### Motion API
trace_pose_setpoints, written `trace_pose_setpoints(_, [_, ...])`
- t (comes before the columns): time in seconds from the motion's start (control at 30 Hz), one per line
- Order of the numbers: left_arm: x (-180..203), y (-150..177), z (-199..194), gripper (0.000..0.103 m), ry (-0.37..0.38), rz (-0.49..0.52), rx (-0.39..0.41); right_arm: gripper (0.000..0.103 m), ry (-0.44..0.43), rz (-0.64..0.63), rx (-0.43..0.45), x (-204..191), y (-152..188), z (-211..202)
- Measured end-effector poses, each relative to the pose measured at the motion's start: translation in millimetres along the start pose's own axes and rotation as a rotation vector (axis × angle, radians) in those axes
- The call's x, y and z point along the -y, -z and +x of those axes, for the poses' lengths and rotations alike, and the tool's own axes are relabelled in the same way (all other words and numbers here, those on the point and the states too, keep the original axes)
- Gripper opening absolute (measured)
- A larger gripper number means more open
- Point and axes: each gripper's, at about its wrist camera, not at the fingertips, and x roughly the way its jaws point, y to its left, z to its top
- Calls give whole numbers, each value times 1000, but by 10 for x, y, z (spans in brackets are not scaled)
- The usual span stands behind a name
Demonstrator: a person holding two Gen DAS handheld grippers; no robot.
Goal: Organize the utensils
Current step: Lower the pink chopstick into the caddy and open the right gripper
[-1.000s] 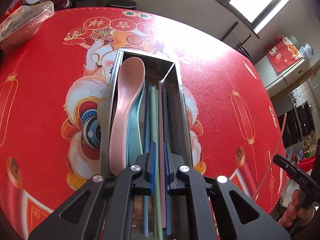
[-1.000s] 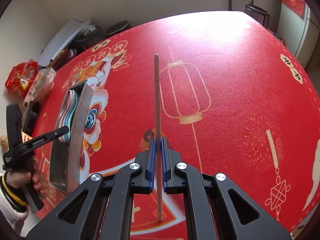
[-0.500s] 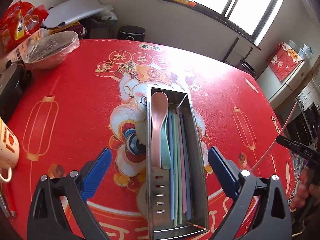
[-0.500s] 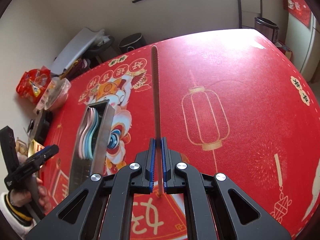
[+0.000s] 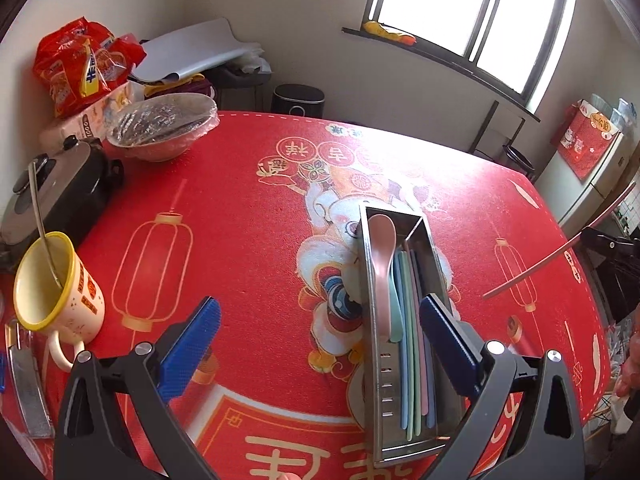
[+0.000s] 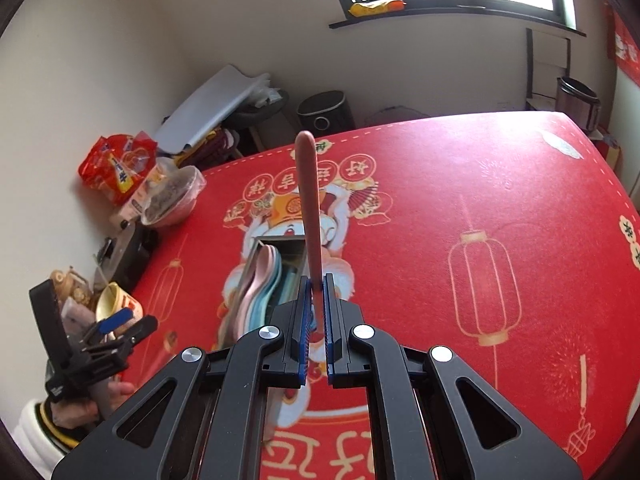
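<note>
Slim pink chopstick point(image 6: 311, 216) clamped between right gripper point(image 6: 316, 300) fingers; left gripper point(image 5: 320, 344) fingers wide.

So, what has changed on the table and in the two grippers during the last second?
The left gripper let go of the chopsticks it had set in the metal tray, opened wide and pulled back and up, so more of the table shows. The right gripper rose and swung toward the tray. It stays shut on the pink chopstick. The pink spoon and the tray did not move.

Yellow-rimmed mug point(image 5: 56, 284), covered bowl point(image 5: 162, 130), possibly snack bags point(image 5: 82, 66).
</note>
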Motion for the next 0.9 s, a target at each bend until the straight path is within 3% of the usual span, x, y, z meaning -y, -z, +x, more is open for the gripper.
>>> trace_pose_setpoints(0.23, [-121, 51, -88, 97, -37, 1, 19, 6, -61, -55, -51, -366, 67, 44])
trace_pose_setpoints(0.5, [-228, 137, -218, 97, -55, -5, 44, 6, -120, -30, -202, -548, 296, 332])
trace_pose_setpoints(0.73, [-254, 235, -260, 97, -34, -14, 32, 6, -116, -7, -346, -586, 461, 738])
trace_pose_setpoints(0.9, [-265, 268, -325, 97, -31, -15, 38, 7, -93, -7, -353, -621, 379, 980])
